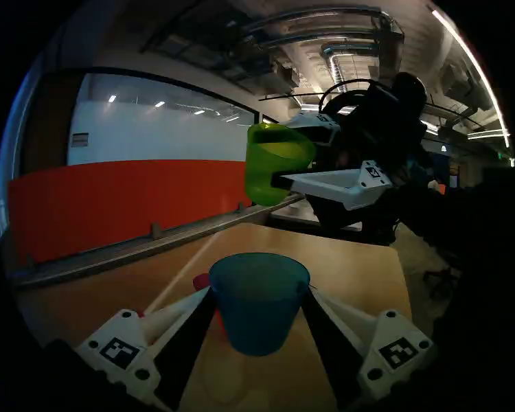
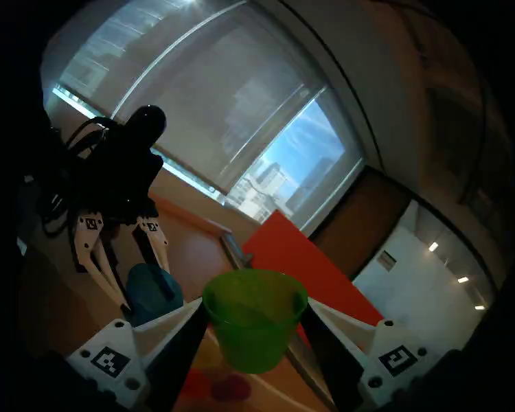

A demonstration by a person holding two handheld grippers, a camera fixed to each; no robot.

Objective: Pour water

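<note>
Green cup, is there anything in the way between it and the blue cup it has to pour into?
No, nothing visible is in the way. In the left gripper view the green cup hangs in the air, higher up and farther off than the blue cup, and there is just open air between the two.

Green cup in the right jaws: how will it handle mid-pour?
The green cup looks like thin translucent plastic, so it is probably light and slightly squeezable. Its rim looks round, so it is likely stiff enough. The smooth tapered walls may slip in the jaws once tilted. Its fill level can't be told.
</note>
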